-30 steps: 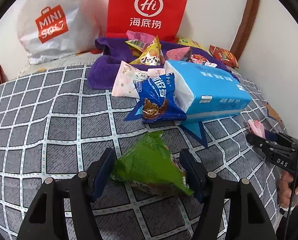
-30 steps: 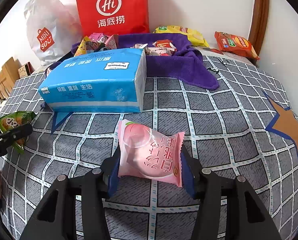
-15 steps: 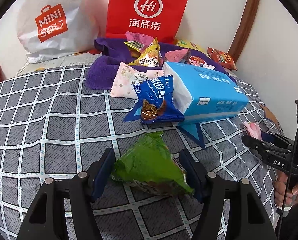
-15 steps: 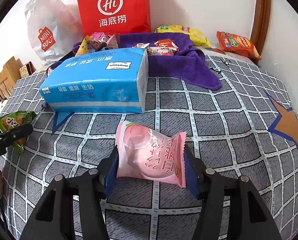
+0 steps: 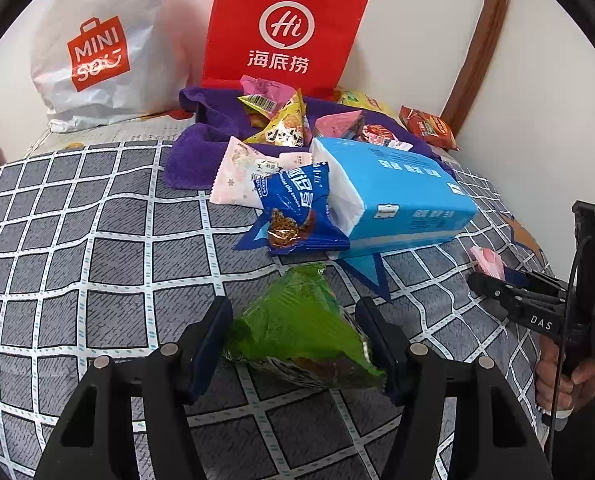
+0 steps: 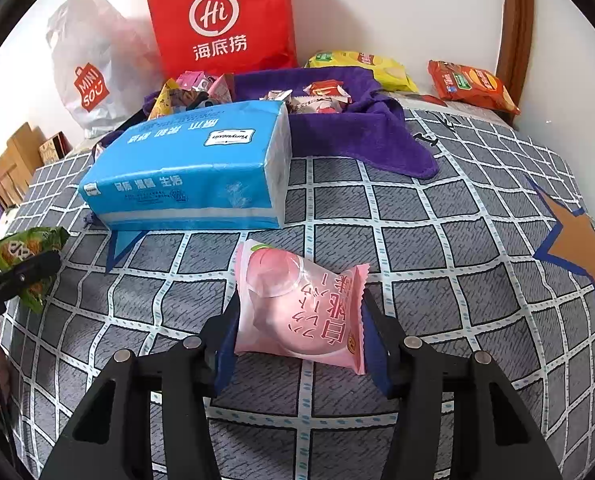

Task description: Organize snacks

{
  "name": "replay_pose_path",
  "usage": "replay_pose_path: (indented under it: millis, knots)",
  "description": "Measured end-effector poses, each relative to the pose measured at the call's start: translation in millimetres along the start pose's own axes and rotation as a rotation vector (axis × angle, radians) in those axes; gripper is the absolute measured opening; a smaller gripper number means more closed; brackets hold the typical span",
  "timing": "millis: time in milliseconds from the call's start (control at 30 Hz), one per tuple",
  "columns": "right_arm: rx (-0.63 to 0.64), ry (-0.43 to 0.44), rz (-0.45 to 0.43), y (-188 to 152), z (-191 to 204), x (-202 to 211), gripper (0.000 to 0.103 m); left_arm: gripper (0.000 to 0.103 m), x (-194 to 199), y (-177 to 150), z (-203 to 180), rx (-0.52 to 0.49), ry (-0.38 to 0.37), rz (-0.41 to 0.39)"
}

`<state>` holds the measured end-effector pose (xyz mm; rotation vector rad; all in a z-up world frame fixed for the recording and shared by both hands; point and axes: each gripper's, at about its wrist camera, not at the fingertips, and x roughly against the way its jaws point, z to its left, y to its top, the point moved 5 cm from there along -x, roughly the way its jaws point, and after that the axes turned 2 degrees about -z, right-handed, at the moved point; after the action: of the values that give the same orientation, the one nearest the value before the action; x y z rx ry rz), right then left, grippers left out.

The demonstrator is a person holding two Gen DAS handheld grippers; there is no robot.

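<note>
My left gripper [image 5: 297, 338] is shut on a green snack packet [image 5: 301, 324], held just above the grey checked bedspread [image 5: 97, 240]. My right gripper [image 6: 297, 332] is shut on a pink peach snack packet [image 6: 297, 312]. The right gripper shows at the right of the left wrist view [image 5: 493, 276]; the left gripper with its green packet [image 6: 21, 252] shows at the left edge of the right wrist view. A blue cookie packet [image 5: 297, 212] and a pale pink packet [image 5: 237, 172] lean by the blue tissue pack [image 5: 393, 196]. More snacks lie on a purple towel [image 5: 201, 148].
A red Hi paper bag [image 5: 281, 28] and a white Miniso bag [image 5: 97, 48] stand against the wall behind the towel. Orange [image 6: 473, 84] and yellow [image 6: 361, 64] snack bags lie at the far right by a wooden frame [image 6: 513, 32]. Boxes [image 6: 13, 160] sit at the left.
Both grippers have shifted only slightly, holding their packets; the right gripper has drawn a little closer to the tissue pack. Nothing was let go or picked up.
</note>
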<state>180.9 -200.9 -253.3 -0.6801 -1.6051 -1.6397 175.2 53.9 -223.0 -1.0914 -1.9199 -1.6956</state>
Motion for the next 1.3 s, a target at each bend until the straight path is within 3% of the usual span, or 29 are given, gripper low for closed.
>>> replay_pose_path:
  millis: [433,767,1300]
  knots:
    - [0.002,0.005,0.008,0.9,3.3,3.9,0.049,0.061,3.6,0.2,-5.7,-0.019,-0.033,-0.004]
    - [0.045,0.035,-0.033,20.7,11.6,33.1,0.049,0.060,14.6,2.4,-8.7,0.017,-0.043,0.013]
    - [0.036,0.085,-0.115,69.9,22.8,66.3,0.049,0.060,49.8,53.4,-33.0,0.031,-0.064,0.005]
